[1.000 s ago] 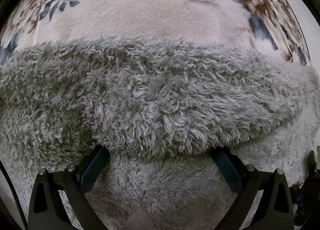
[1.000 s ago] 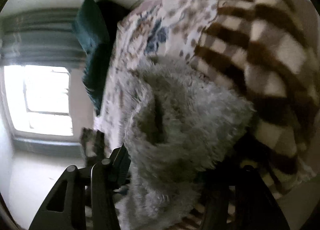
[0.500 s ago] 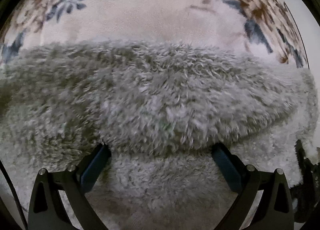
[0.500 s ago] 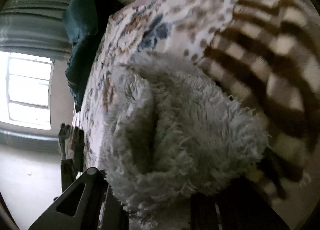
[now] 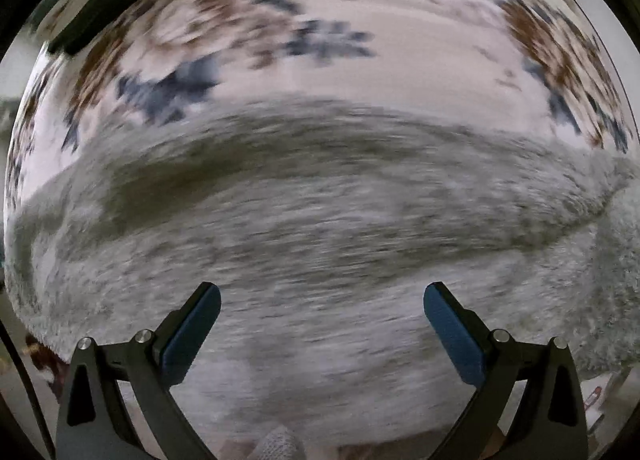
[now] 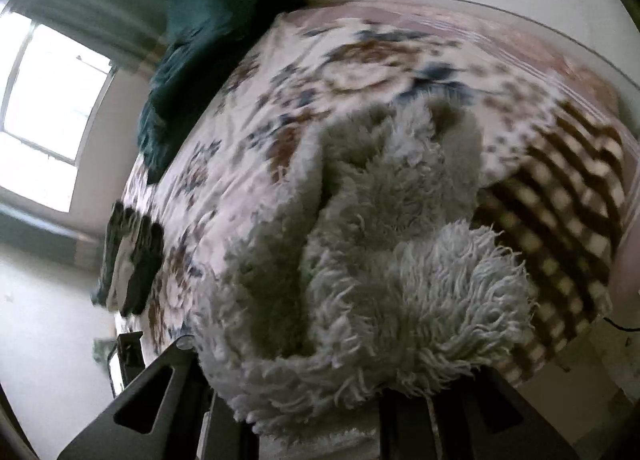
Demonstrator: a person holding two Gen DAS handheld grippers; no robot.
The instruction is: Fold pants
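pants [image 6: 360, 244]: shaggy grey fleece, bunched on floral plush bedspread [image 6: 256, 163] | left gripper [image 5: 322, 312]: blue-padded fingers spread wide, nothing between, above pile | right gripper [image 6: 320, 416]: clenched on a thick fleece fold | brown-checked blanket [image 6: 560, 219] beside

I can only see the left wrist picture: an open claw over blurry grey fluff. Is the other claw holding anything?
Observer: Yes. The right claw is shut on a bunch of the fluffy grey pants, and the fabric hides its tips.
Operator: Is anything else lying nearby?
Observer: A brown and cream checked blanket lies right beside the pants.
Operator: Where does the light come from?
Observer: From a bright window at the left edge of the right wrist picture.
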